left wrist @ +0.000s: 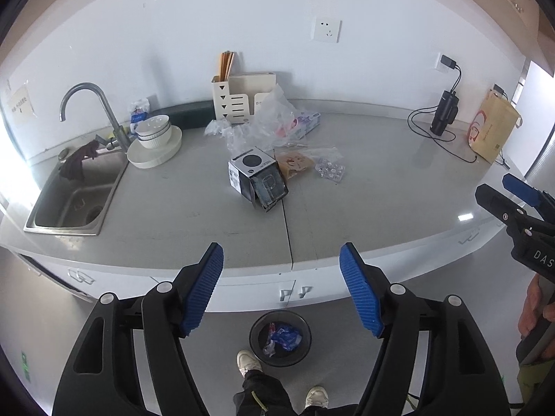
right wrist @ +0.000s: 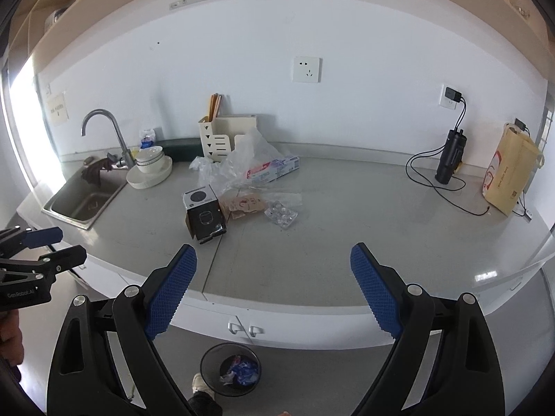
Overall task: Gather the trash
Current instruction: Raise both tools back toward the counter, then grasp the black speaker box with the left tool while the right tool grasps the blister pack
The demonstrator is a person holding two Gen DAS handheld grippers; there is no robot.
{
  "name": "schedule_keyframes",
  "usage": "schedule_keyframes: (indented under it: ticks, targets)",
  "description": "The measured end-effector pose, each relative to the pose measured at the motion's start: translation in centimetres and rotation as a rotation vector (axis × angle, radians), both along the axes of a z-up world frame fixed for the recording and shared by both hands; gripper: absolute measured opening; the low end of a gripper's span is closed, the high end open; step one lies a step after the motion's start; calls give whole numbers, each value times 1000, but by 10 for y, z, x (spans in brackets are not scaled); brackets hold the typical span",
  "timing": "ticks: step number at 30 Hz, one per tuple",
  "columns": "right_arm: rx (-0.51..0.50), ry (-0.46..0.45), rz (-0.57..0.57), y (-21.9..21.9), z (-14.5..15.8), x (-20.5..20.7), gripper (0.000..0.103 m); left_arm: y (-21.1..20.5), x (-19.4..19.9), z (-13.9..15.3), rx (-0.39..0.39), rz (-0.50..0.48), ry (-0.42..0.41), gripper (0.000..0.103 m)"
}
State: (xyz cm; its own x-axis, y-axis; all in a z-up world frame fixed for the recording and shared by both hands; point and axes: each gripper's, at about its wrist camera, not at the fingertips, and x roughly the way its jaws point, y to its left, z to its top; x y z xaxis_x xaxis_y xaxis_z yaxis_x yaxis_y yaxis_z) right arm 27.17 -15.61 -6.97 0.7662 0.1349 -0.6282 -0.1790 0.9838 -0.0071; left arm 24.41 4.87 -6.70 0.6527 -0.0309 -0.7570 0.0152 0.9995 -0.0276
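Note:
A heap of trash lies mid-counter: a black and white carton [left wrist: 257, 180] [right wrist: 204, 216] on its side, crumpled clear plastic bags [left wrist: 263, 121] [right wrist: 242, 159], a brown paper wrapper [left wrist: 293, 166] [right wrist: 242, 204], a clear blister tray [left wrist: 329, 170] [right wrist: 281, 215] and a long flat box [left wrist: 301, 125] [right wrist: 274, 170]. A black waste bin [left wrist: 280, 338] [right wrist: 230, 369] on the floor holds blue and white wrappers. My left gripper [left wrist: 281, 260] hangs open above the counter's front edge, nothing between its blue pads. My right gripper [right wrist: 274, 263] is open and empty too, and shows at the right edge [left wrist: 513, 194] of the left wrist view.
A steel sink [left wrist: 74, 201] [right wrist: 86, 201] with a tap and a dark rag sits at left, stacked bowls on a plate [left wrist: 154, 142] [right wrist: 150, 170] beside it. A cream utensil rack [left wrist: 239, 98] stands by the wall. A black flask with cables [left wrist: 444, 114] [right wrist: 449, 161] and a yellow bag [left wrist: 492, 128] [right wrist: 510, 173] stand right. A person's shoes [left wrist: 248, 362] are beside the bin.

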Motion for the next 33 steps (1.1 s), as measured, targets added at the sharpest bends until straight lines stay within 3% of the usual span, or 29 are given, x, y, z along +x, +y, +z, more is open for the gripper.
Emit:
schedule_keyframes:
  ticks: [11, 19, 26, 33]
  targets:
    - [16, 98, 8, 58, -21, 96, 91, 51, 108, -46, -37, -52, 83, 69]
    - [40, 209, -57, 60, -58, 156, 91, 69, 174, -96, -41, -110, 196, 69]
    - [70, 304, -60, 36, -95, 209, 91, 62, 214, -132, -57, -64, 286, 69]
    - [78, 388, 12, 10, -143, 268, 91, 49, 246, -159, -78, 76, 373, 67]
